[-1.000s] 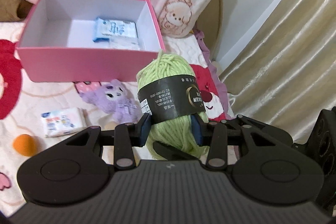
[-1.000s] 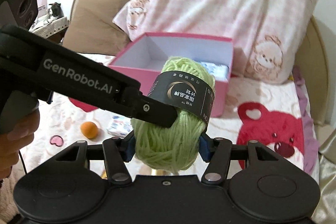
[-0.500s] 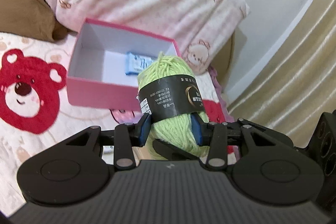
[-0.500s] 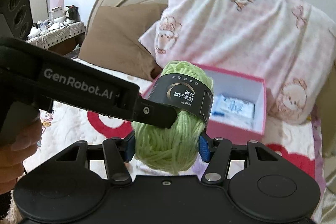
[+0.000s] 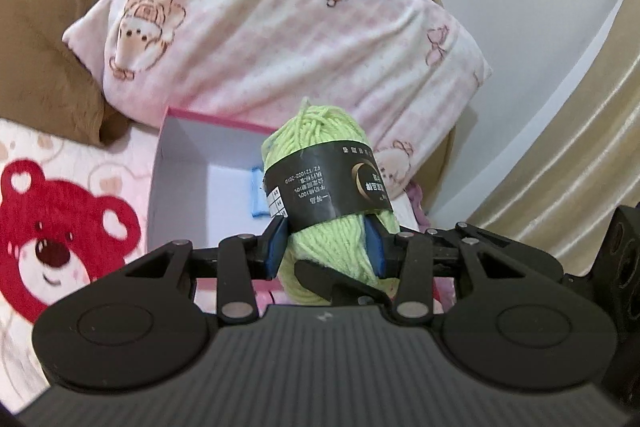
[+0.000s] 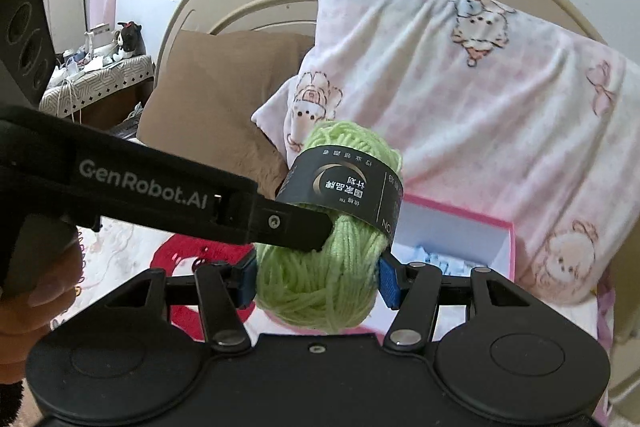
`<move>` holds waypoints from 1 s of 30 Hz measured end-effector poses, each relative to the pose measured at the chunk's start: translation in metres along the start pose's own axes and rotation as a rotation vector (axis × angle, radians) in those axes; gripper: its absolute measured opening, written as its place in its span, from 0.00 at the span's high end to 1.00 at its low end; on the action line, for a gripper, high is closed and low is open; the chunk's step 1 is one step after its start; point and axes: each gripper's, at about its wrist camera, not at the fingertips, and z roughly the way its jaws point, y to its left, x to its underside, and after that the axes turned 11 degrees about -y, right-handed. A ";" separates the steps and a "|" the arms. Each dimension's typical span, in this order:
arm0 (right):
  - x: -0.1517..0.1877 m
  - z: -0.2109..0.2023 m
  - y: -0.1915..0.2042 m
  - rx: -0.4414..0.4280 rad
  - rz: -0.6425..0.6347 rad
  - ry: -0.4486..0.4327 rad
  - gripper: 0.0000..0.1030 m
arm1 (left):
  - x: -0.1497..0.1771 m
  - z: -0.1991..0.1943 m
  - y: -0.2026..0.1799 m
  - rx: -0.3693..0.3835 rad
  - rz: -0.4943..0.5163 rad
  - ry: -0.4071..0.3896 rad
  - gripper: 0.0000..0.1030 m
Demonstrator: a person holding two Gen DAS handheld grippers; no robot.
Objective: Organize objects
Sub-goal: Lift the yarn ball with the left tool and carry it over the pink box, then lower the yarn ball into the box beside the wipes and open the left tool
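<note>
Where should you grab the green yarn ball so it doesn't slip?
Grab the green yarn ball on its soft lower part, below the black paper band, squeezing from two opposite sides. The yarn gives and grips there; the band looks smooth. Both the left gripper and the right gripper pinch it that way.

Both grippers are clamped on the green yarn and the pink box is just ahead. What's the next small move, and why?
Probably ease the green yarn forward and down over the open pink box, then release. Left gripper and right gripper both pinch the yarn above the bed, so they should travel together. The box shows bare floor beside the blue packet, and the yarn appears held short of it.
</note>
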 end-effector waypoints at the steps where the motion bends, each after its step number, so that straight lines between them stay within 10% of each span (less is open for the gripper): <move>1: -0.002 0.006 -0.002 -0.003 -0.005 0.006 0.40 | -0.003 0.005 0.002 -0.003 0.000 0.002 0.62; 30: 0.071 0.201 -0.104 0.041 0.266 0.365 0.40 | 0.028 0.207 0.082 -0.163 -0.066 0.236 0.62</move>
